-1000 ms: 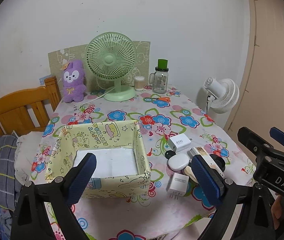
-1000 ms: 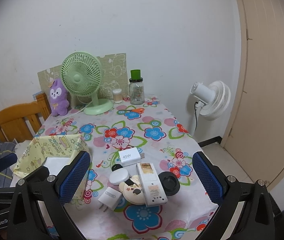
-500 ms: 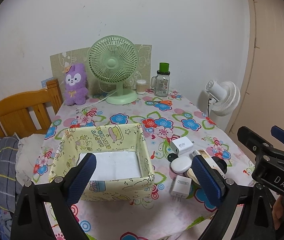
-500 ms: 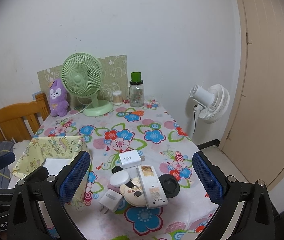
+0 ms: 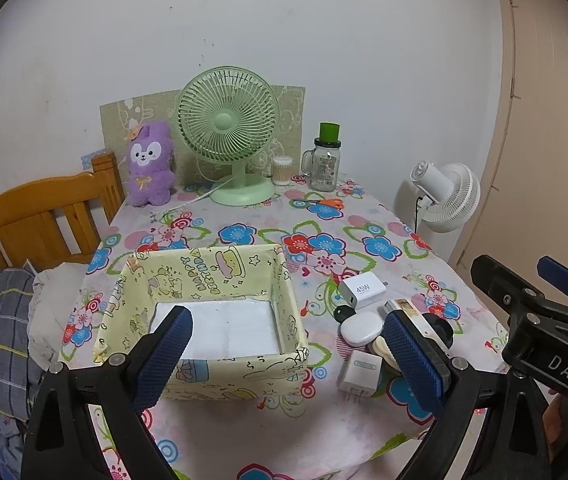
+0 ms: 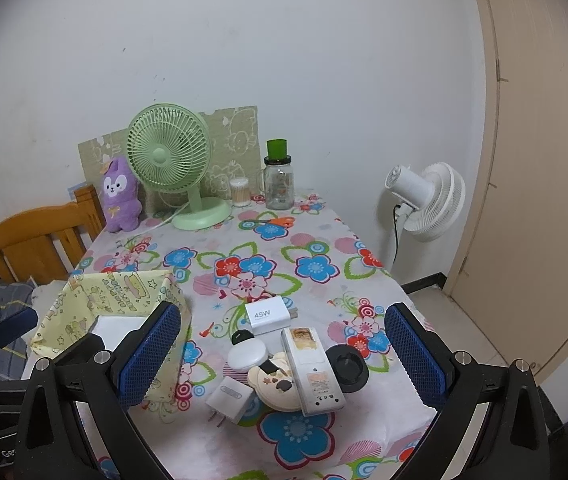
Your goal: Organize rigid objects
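Observation:
A yellow cartoon-print box [image 5: 219, 272] [image 6: 83, 312] with a white bottom stands on the flowered table. To its right lies a cluster of small things: a white 45W charger [image 5: 363, 289] [image 6: 265, 315], a white oval case [image 5: 361, 329] [image 6: 248, 356], a small white plug [image 5: 359, 372] [image 6: 228, 397], a white remote [image 6: 311, 368], a black round dish [image 6: 347, 369] and a beige patterned disc [image 6: 273, 384]. My left gripper [image 5: 288, 360] hangs open above the box's near wall. My right gripper [image 6: 284, 356] is open above the cluster. Neither holds anything.
At the back stand a green desk fan [image 5: 227, 132], a purple plush [image 5: 149, 164], a jar with a green lid [image 5: 326, 160], a cotton-swab tub [image 5: 282, 165] and orange scissors [image 5: 324, 202]. A wooden chair [image 5: 39, 216] is left, a white floor fan [image 5: 446, 196] right.
Both grippers have drawn back and tipped slightly, so the table objects sit a little farther away and lower in view. Nothing on the table has moved.

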The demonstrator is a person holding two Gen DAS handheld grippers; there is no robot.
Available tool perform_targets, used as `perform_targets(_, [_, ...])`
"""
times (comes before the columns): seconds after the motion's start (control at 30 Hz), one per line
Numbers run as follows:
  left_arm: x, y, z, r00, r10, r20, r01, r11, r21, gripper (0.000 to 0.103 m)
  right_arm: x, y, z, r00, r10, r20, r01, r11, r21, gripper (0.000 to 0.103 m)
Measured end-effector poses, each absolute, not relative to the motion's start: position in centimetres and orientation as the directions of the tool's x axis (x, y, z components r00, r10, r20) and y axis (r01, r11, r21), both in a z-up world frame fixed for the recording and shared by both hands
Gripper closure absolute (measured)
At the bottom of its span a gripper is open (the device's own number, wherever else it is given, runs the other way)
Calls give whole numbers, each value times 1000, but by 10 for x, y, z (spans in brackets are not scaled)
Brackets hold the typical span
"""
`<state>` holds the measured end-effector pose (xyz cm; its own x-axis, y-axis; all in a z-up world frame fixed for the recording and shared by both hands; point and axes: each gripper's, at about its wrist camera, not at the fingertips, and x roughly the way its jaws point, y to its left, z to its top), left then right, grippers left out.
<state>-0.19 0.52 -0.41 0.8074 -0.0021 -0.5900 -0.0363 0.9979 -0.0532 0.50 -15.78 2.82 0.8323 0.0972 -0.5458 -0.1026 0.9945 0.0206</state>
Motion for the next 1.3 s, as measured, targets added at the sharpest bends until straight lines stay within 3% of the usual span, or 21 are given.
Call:
perform_targets(0.7, [16, -12, -11, 804, -3, -594, -23, 999, -37, 7, 20, -163, 24, 833, 93, -546, -113, 994, -4, 6])
perform_targets(1.3, [45, -53, -41, 774, -48, -631, 40, 999, -27, 11, 51, -185, -11, 785, 85, -613, -102, 995, 8, 9])
